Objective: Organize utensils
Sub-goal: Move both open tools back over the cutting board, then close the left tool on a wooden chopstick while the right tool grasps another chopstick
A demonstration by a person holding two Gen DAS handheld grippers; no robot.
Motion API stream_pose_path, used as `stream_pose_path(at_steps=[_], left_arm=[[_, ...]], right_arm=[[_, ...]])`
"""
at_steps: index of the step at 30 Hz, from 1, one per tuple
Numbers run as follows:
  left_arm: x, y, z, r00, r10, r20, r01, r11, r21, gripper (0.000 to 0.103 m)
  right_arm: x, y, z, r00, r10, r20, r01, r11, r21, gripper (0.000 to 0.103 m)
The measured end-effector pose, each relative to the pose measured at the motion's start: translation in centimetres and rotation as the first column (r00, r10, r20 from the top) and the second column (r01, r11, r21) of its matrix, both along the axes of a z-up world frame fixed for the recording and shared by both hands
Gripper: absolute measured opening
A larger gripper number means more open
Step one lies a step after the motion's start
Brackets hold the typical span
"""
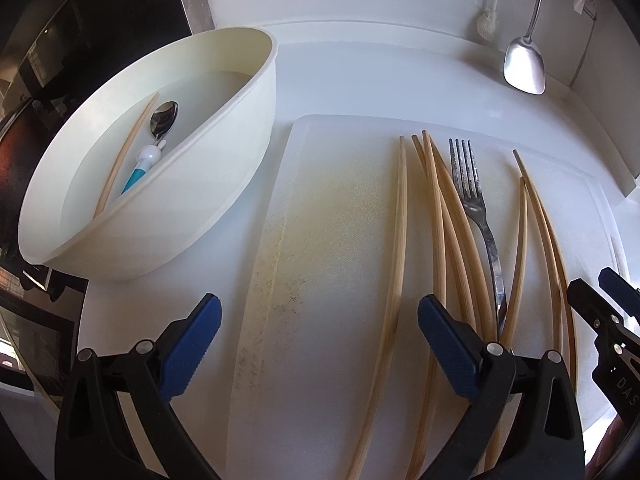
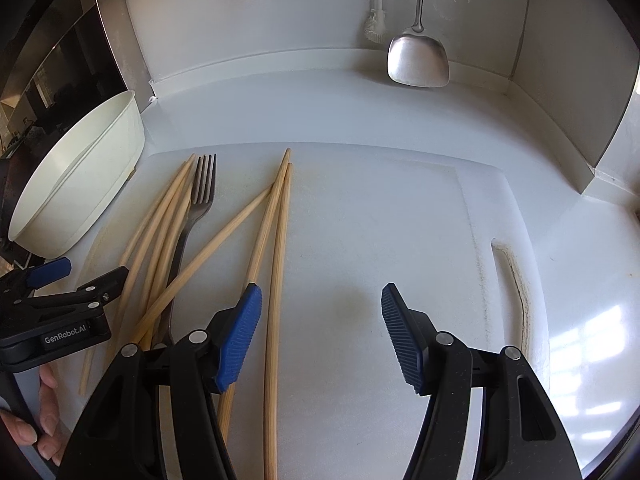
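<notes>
My left cam sits low over the cutting board, angled steeply down past its own fingers, with the bowl close on its left. My right cam does the same further right on the counter. Both catch the chopsticks, the fork, the hanging spatula and the back wall.

White counter: cutting board, bowl.
</notes>
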State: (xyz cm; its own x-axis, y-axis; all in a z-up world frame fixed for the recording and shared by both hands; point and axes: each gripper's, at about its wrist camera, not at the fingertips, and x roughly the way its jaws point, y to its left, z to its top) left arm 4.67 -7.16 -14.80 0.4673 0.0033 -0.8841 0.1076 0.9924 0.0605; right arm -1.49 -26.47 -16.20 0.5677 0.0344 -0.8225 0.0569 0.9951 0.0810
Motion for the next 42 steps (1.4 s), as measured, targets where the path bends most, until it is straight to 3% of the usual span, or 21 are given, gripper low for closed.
stream_pose_path(at_steps=[15,22,25,33,38,42], left_arm=[[0.0,-0.7,0.0,0.999,0.009,0.049,-0.009,1.0,-0.001,0.098],[-0.1,-0.7,0.0,0.999,-0.024,0.047,0.025,1.0,-0.014,0.095],[-0.7,-1.0,0.2,0.998,-0.037,0.052,0.039,0.999,-0.024,0.086],[-1.8,-2.9,0.7,0.991,-0.111,0.073,0.114,0.993,-0.042,0.038],[-1.8,-3.8,0.9,0.987,-0.154,0.054,0.156,0.987,-0.035,0.021],[-1.3,-3.5,1.0,0.985,-0.167,0.035,0.17,0.983,-0.072,0.016]], right_arm=[[0.4,0.6,-0.5,1.0,0.027,-0.01,-0.027,0.998,-0.054,0.059],[0.4,0.9,-0.5,0.999,0.053,-0.005,-0.053,0.997,-0.056,0.05],[0.3,1.0,-0.5,0.998,0.055,-0.002,-0.055,0.997,-0.059,0.047],[0.1,1.8,-0.7,0.997,0.071,0.004,-0.07,0.995,-0.065,0.037],[0.2,2.5,-0.7,0.996,0.092,0.0,-0.092,0.993,-0.077,0.025],[0.4,2.7,-0.7,0.994,0.105,-0.004,-0.105,0.992,-0.063,0.019]])
